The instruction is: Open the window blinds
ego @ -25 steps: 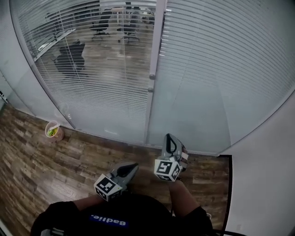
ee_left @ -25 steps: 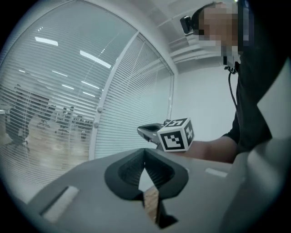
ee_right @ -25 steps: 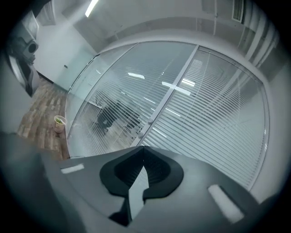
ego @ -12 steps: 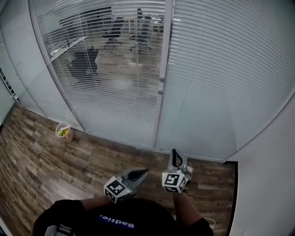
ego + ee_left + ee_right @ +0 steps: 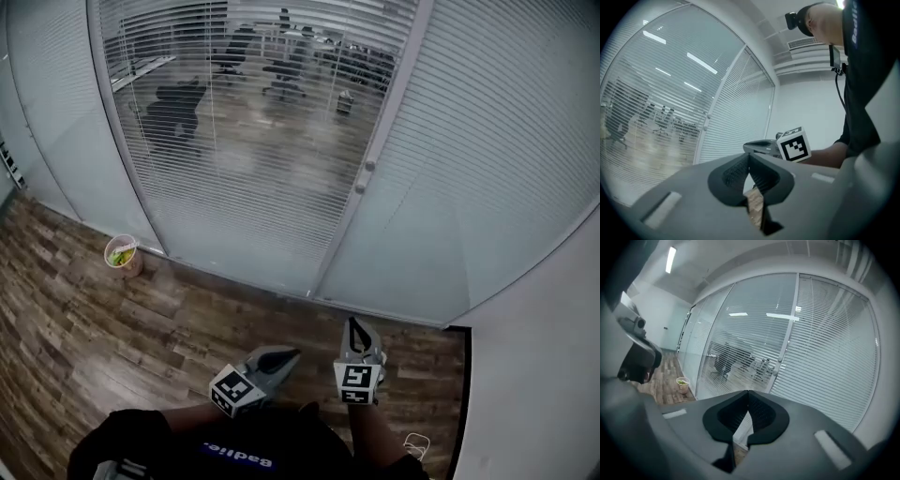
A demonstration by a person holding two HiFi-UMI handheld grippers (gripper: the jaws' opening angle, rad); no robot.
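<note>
Glass office wall ahead, window blinds [image 5: 234,141] hung across it, filling the upper part of head view. Slats on the L panel are tilted open, so chairs [image 5: 178,103] and desks in the next room show through. R panel [image 5: 487,131] slats look closed, plain white. Vertical frame post [image 5: 349,216] w/ two small knobs splits the panels.

Both my grippers sit low in head view, close to my torso and well apart from the blinds, touching nothing. My right gripper [image 5: 354,324] points toward the base of the glass just R of the post. In its own view the jaws are together w/ nothing held, blinds [image 5: 740,357] beyond the tips. My left gripper [image 5: 287,355] is just beside it, angled toward it. Its jaws are together too [image 5: 749,157], nothing between, and the right gripper's marker cube [image 5: 793,144] shows past the tips.

Wood floor [image 5: 84,328] below. Cup [image 5: 123,254] w/ sth green inside stands on it near the glass base, far L. White wall [image 5: 539,375] at R.
</note>
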